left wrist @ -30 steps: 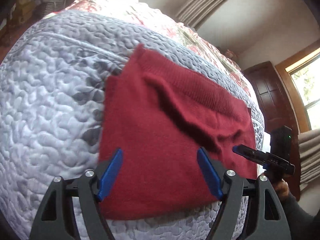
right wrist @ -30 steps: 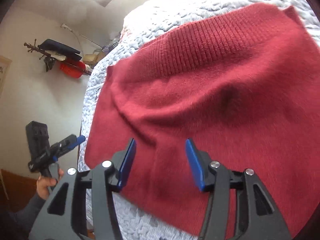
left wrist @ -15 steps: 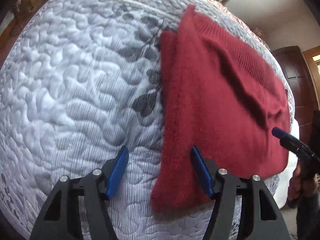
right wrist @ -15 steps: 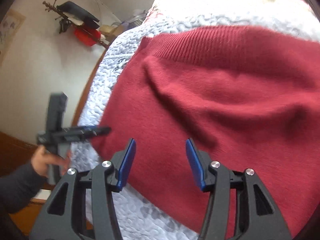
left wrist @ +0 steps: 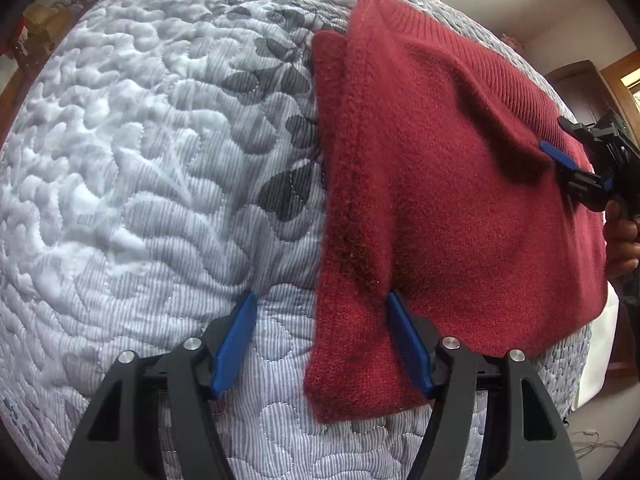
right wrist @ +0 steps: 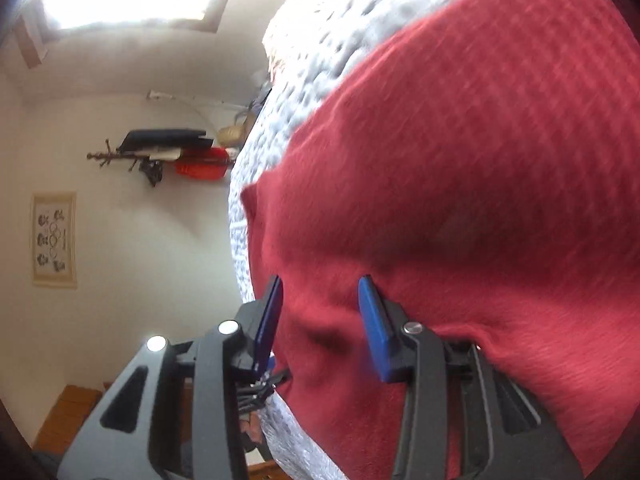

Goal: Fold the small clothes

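Note:
A dark red knitted garment [left wrist: 452, 184] lies folded on the quilted grey bedspread [left wrist: 152, 168], its ribbed hem at the far edge. My left gripper [left wrist: 320, 308] is open over the garment's near left edge, one finger over the quilt and the other over the knit. In the left wrist view my right gripper [left wrist: 560, 160] reaches onto the garment's right edge, held by a hand [left wrist: 622, 240]. In the right wrist view my right gripper [right wrist: 320, 292] is open, its blue pads astride a raised bit of the red garment [right wrist: 480, 200] at the bed's edge.
The bedspread [right wrist: 256, 200] ends close to the garment in the right wrist view, with a white wall, a framed picture [right wrist: 54, 238] and a wall rack [right wrist: 168, 152] beyond. A dark wooden door [left wrist: 580, 88] stands past the bed.
My left gripper has shifted left, from over the garment's middle to its left edge, and lowered closer. My right gripper has turned and moved onto the garment's right edge.

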A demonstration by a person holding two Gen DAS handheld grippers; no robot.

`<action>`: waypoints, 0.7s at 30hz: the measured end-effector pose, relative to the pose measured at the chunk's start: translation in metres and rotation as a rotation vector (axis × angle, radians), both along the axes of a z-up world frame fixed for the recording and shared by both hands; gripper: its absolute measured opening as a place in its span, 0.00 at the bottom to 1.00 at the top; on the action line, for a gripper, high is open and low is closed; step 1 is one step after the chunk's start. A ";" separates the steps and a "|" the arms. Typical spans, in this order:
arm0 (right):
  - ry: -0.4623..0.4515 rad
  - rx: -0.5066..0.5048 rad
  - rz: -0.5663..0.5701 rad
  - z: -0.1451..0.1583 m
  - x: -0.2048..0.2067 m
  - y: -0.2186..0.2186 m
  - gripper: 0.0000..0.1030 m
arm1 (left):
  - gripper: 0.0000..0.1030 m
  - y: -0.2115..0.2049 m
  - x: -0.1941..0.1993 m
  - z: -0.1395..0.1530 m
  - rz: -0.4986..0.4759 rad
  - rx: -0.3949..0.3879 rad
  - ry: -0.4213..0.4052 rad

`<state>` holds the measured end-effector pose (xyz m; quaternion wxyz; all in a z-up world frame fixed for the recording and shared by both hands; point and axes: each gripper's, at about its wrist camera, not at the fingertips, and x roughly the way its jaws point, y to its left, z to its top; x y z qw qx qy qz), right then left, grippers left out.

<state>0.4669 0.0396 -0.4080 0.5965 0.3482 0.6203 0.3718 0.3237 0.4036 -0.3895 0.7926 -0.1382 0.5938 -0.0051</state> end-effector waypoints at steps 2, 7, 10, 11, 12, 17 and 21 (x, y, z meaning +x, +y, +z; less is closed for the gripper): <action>0.022 0.060 -0.024 0.004 0.006 -0.005 0.41 | 0.67 0.002 0.002 -0.002 0.000 -0.006 0.002; -0.001 0.019 0.197 0.003 0.003 0.055 0.52 | 0.67 0.007 0.001 -0.006 -0.002 -0.020 -0.006; -0.079 -0.068 0.144 0.005 0.026 0.051 0.38 | 0.67 0.010 0.000 -0.007 -0.004 -0.020 -0.006; -0.082 -0.055 0.083 0.007 0.038 0.042 0.38 | 0.67 0.011 0.000 -0.007 -0.005 -0.021 -0.007; -0.076 -0.030 0.040 0.010 0.048 0.032 0.37 | 0.67 0.012 0.000 -0.007 -0.006 -0.023 -0.008; -0.146 -0.069 0.033 0.049 0.059 0.010 0.54 | 0.65 0.016 -0.006 0.024 0.012 -0.003 -0.051; -0.376 -0.348 0.172 0.086 0.038 0.005 0.49 | 0.68 -0.017 -0.024 0.097 -0.093 0.044 -0.271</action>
